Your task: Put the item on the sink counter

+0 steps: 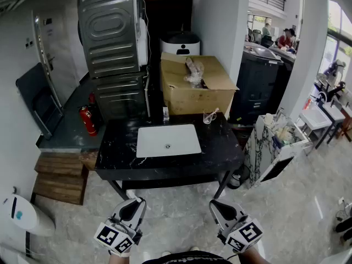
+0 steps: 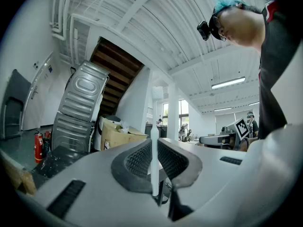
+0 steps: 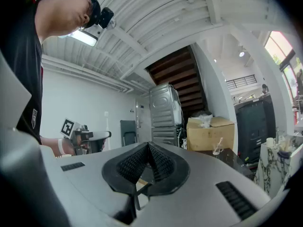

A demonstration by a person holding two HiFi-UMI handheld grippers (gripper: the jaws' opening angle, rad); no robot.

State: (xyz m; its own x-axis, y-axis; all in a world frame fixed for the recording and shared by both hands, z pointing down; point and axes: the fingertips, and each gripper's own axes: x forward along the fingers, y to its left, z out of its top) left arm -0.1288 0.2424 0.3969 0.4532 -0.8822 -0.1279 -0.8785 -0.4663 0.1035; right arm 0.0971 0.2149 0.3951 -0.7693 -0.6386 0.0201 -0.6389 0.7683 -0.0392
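Note:
The black marble sink counter (image 1: 220,143) with its white basin (image 1: 168,141) stands ahead of me, below both grippers. My left gripper (image 1: 133,207) is low at the left, short of the counter's front edge. In the left gripper view this gripper (image 2: 154,144) is shut on a thin white stick (image 2: 154,161) that stands upright between the pads. The right gripper view shows the same stick (image 3: 108,122) rising from the left gripper. My right gripper (image 1: 221,209) is low at the right; its pads (image 3: 142,162) meet with nothing between them.
A cardboard box (image 1: 192,89) and a small glass (image 1: 208,117) sit at the counter's back. A dented metal machine (image 1: 113,37), a red fire extinguisher (image 1: 87,120) and wooden pallets (image 1: 58,177) are to the left. A marble-patterned stand (image 1: 269,153) is at the right.

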